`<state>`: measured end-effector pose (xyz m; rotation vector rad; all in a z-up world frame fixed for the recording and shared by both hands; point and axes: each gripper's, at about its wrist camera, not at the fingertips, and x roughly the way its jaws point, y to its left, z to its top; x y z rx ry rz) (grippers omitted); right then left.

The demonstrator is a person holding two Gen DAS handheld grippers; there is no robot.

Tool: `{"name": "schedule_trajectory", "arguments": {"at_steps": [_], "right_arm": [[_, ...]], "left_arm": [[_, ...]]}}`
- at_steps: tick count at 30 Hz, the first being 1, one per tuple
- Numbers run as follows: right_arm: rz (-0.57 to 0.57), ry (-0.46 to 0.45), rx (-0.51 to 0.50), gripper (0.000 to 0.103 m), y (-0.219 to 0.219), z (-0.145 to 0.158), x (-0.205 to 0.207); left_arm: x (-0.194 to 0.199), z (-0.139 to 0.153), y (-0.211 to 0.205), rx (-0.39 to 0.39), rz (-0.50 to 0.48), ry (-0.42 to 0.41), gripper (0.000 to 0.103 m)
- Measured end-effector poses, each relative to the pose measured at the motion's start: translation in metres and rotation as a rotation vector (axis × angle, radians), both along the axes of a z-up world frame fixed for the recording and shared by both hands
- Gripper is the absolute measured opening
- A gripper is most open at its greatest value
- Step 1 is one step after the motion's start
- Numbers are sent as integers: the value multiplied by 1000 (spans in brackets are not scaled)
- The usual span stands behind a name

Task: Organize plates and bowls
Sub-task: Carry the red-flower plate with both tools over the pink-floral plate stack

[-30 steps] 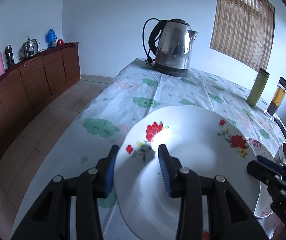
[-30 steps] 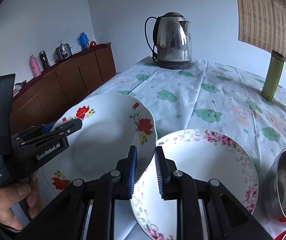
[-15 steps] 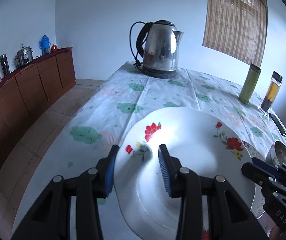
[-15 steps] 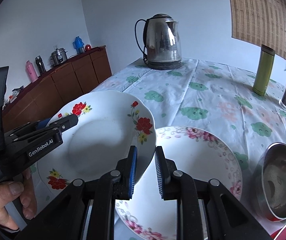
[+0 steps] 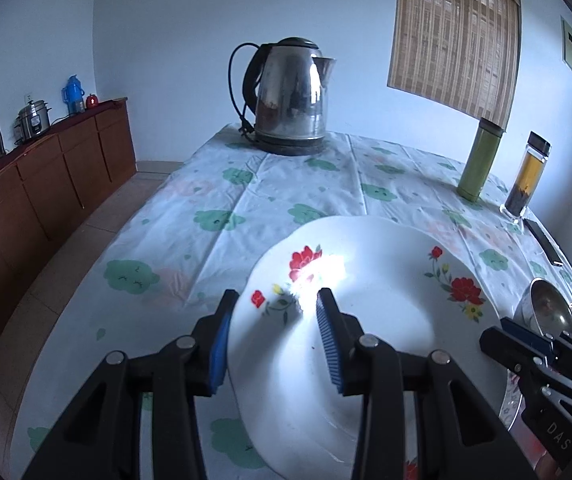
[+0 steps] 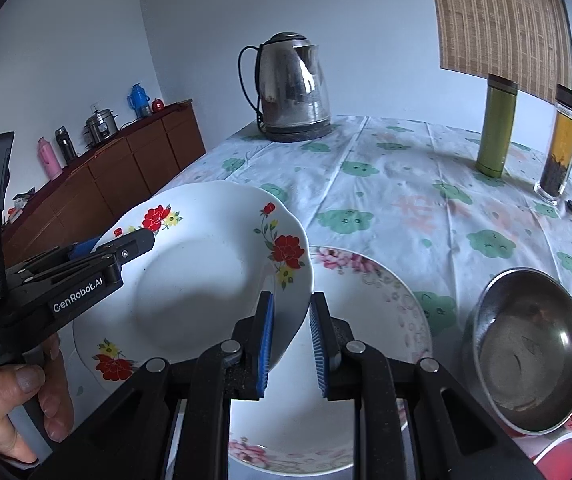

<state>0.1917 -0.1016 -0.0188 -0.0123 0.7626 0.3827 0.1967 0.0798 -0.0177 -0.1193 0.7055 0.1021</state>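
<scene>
On the flowery tablecloth [image 6: 386, 184], both grippers pinch the red-flower plate [image 6: 206, 276] by its rim; it looks hard, slippery, breakable.

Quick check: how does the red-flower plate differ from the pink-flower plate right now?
The red-flower plate is held tilted above the table by both grippers, left gripper and right gripper, on opposite rims; the pink-flower plate lies flat on the tablecloth, ungripped. The first carries bold red blooms, the second pale pink ones with scrollwork. Both are white and round.

Pale blue walls [image 5: 190, 20], bamboo blind [image 5: 452, 32], brown sideboard [image 5: 46, 184], tiled floor [image 5: 46, 292].
</scene>
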Motion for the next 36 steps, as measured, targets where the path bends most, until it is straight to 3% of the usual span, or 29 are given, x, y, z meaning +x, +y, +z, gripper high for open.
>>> {"name": "schedule_trajectory", "arguments": {"at_steps": [36], "right_arm": [[-106, 48, -18, 20, -52, -13, 8]], "left_arm": [[18, -11, -59, 29, -86, 31, 37]]}}
